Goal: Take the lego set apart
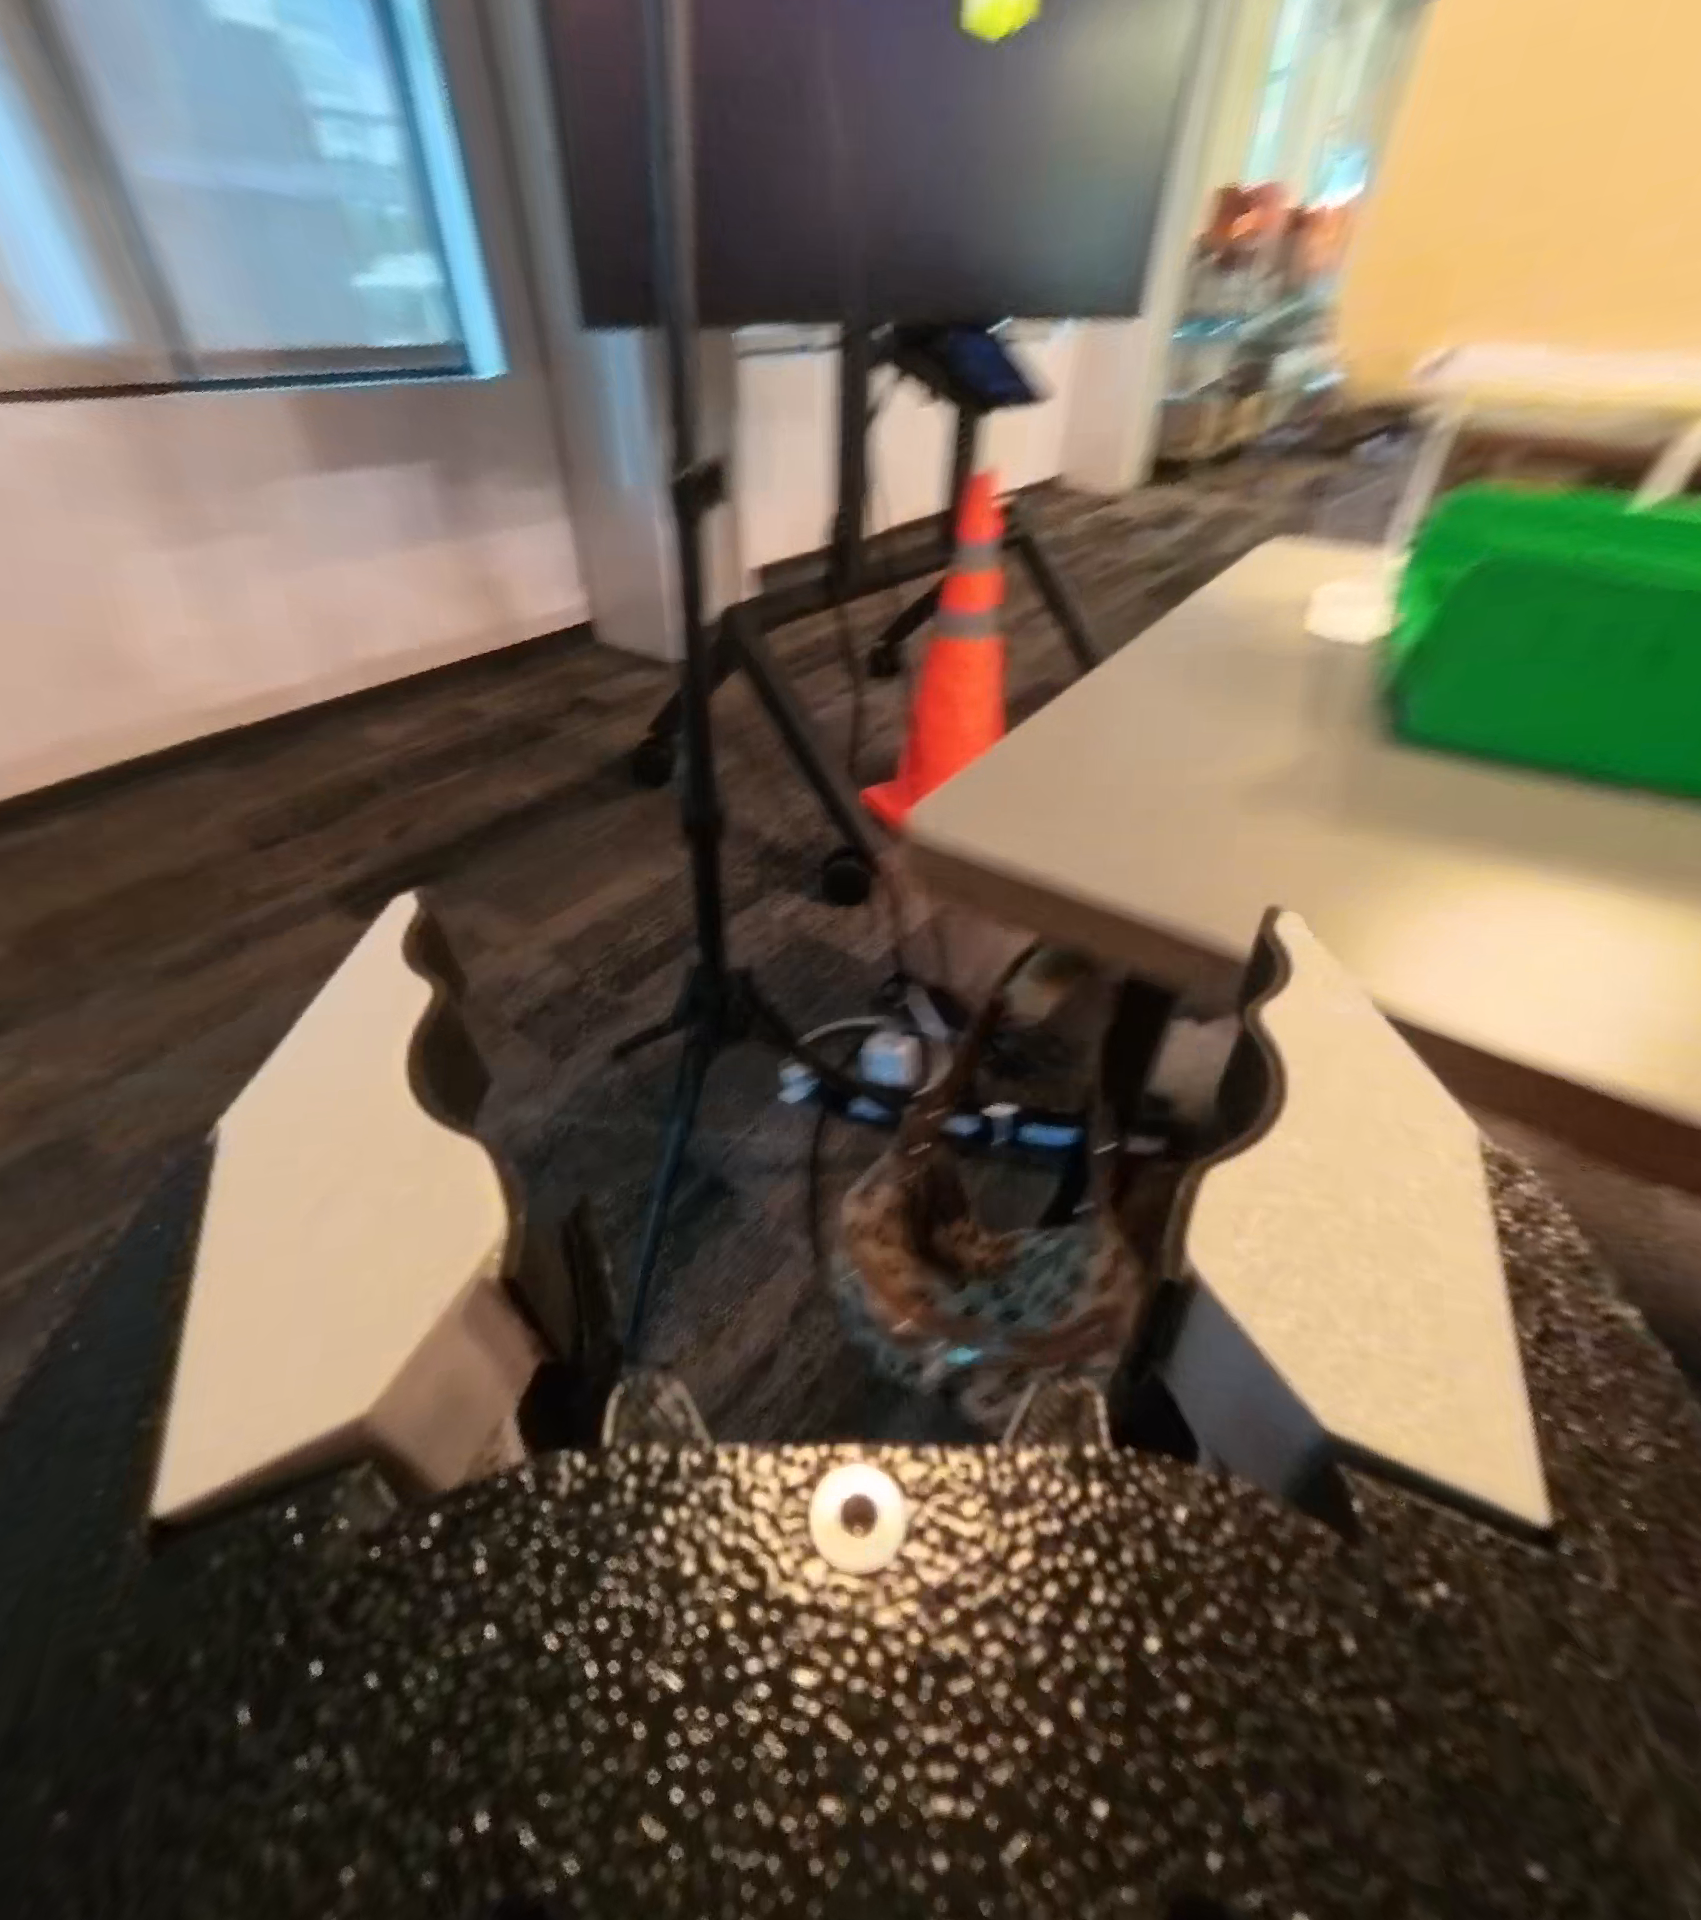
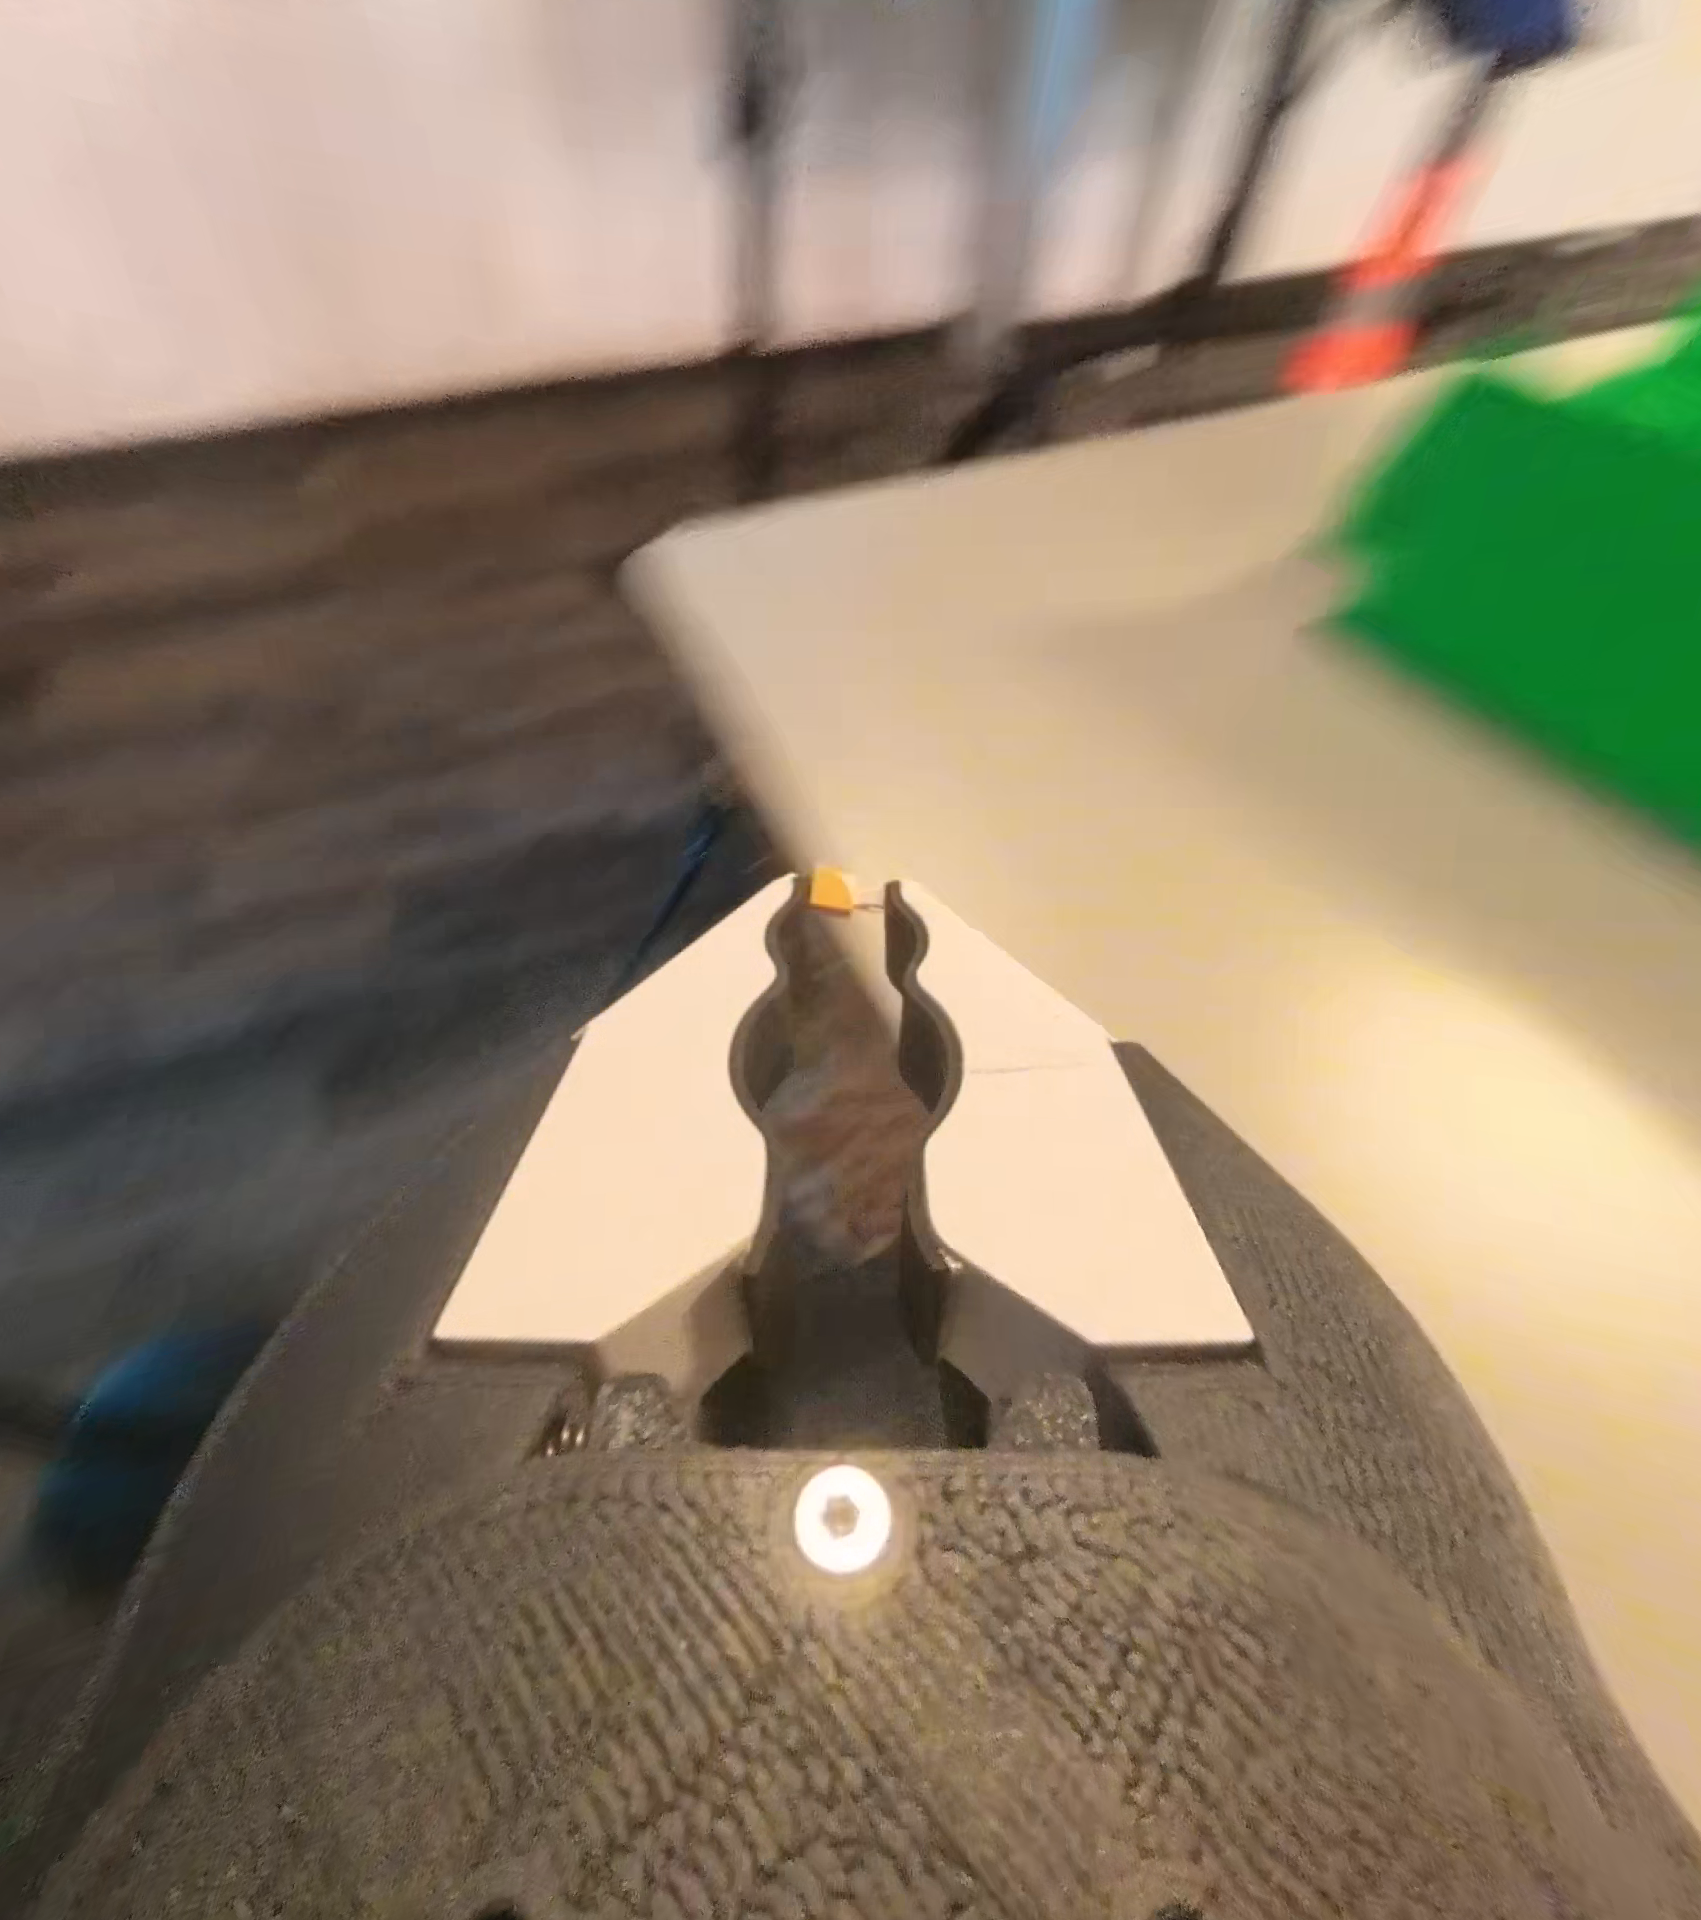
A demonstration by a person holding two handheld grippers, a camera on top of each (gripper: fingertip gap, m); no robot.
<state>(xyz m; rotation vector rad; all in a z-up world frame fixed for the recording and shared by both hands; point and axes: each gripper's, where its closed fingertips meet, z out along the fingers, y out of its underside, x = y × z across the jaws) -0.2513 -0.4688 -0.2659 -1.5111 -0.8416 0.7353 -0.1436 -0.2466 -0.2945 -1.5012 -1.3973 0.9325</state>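
1. Off the table's (image 1: pixel 1448 831) near corner, over the carpet, the left gripper (image 1: pixel 846 935) hangs with its fingers spread wide and nothing between them; an orange cone (image 1: pixel 960 665) stands on the floor past that corner, and a green bin (image 1: pixel 1604 665) sits toward the table's far right.
2. Along the table's left edge, the right gripper (image 2: pixel 838 896) is nearly closed, pinching a small orange lego piece (image 2: pixel 830 890) at its tips; the view is blurred.

The left claw (image 1: pixel 846 935) gapes wide and empty, while the right claw (image 2: pixel 841 894) is pinched nearly closed.
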